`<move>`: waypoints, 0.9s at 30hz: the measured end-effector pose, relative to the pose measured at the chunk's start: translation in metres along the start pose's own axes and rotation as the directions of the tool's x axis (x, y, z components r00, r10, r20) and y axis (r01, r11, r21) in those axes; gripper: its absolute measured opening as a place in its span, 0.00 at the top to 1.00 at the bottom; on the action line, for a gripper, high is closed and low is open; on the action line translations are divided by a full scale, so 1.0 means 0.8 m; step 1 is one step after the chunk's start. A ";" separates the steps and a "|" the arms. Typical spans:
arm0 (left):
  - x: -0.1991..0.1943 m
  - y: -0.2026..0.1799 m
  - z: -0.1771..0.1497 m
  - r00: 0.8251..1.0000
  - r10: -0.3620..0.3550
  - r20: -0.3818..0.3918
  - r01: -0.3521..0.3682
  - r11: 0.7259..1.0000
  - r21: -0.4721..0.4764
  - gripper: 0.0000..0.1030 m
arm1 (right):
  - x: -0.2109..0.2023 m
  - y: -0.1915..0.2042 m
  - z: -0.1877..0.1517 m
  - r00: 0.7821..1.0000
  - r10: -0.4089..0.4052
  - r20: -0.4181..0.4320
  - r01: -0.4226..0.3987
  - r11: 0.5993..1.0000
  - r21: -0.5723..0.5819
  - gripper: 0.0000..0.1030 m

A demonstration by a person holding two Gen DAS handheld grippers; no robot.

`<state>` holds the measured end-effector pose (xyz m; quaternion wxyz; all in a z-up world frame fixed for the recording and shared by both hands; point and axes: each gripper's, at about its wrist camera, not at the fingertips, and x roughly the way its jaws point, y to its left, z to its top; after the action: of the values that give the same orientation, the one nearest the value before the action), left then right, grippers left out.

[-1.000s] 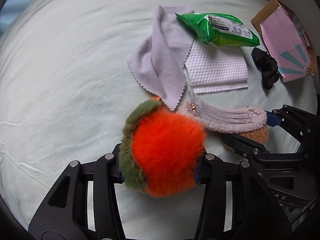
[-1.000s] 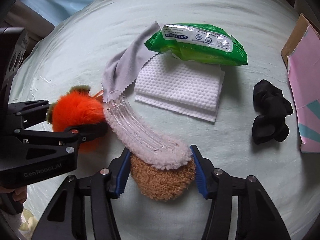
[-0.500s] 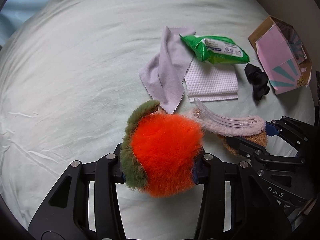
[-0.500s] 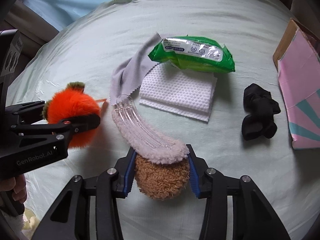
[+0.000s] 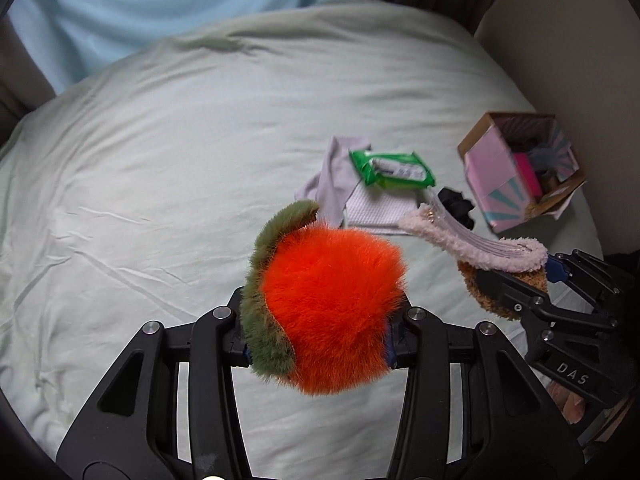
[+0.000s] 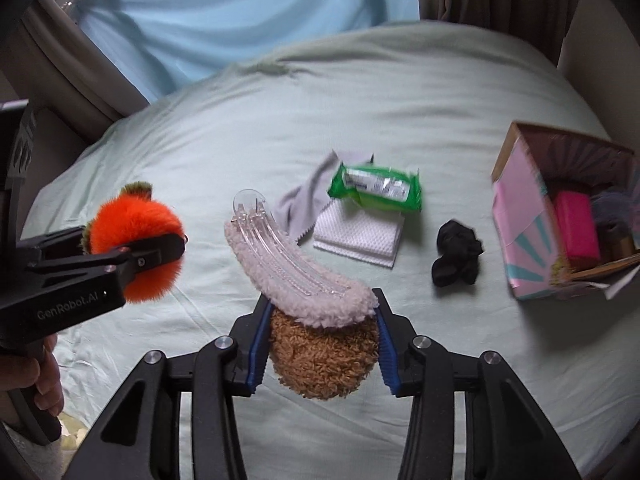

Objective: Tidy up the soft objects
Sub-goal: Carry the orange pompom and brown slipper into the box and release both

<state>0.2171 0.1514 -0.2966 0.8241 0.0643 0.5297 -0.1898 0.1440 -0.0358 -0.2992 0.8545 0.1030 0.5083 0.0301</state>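
My left gripper point(image 5: 316, 336) is shut on a fluffy orange pom-pom with a green fur edge point(image 5: 328, 312), held above the bed; it also shows in the right wrist view point(image 6: 132, 236). My right gripper point(image 6: 320, 344) is shut on a plush hair clip point(image 6: 316, 312), brown fleece below, pale pink fleece and a clear plastic comb on top, also lifted; it shows in the left wrist view point(image 5: 480, 252). A pink cardboard box point(image 6: 560, 208) with soft items inside stands open at the right, seen too in the left wrist view point(image 5: 520, 168).
On the pale green bedsheet point(image 6: 400, 100) lie a green wipes pack point(image 6: 376, 188), a white textured cloth point(image 6: 360, 236), a grey cloth point(image 6: 304, 204) and a black scrunchie point(image 6: 456, 252). Curtains and a wall stand behind the bed.
Both grippers have risen well above the bed with their objects still held. The view now takes in the whole bed, the curtains and the inside of the box.
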 end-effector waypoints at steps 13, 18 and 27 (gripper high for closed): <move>-0.144 -0.064 0.029 0.985 -0.014 0.174 0.036 0.992 -0.124 0.61 | -0.158 -0.025 0.048 0.989 -0.010 0.149 0.008 1.000 0.018 0.59; -0.168 -0.116 0.052 0.975 -0.001 0.220 0.024 0.994 -0.102 0.61 | -0.201 -0.078 0.062 0.983 -0.020 0.181 0.009 0.998 0.057 0.59; -0.168 -0.243 0.097 0.964 0.013 0.267 0.024 0.991 -0.134 0.61 | -0.244 -0.209 0.090 0.986 -0.021 0.167 0.016 0.999 0.031 0.59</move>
<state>0.1598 -0.0187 -0.1242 0.8899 -0.0195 0.4257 -0.1626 0.1041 -0.2399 -0.1321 0.8928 0.1129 0.4359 0.0061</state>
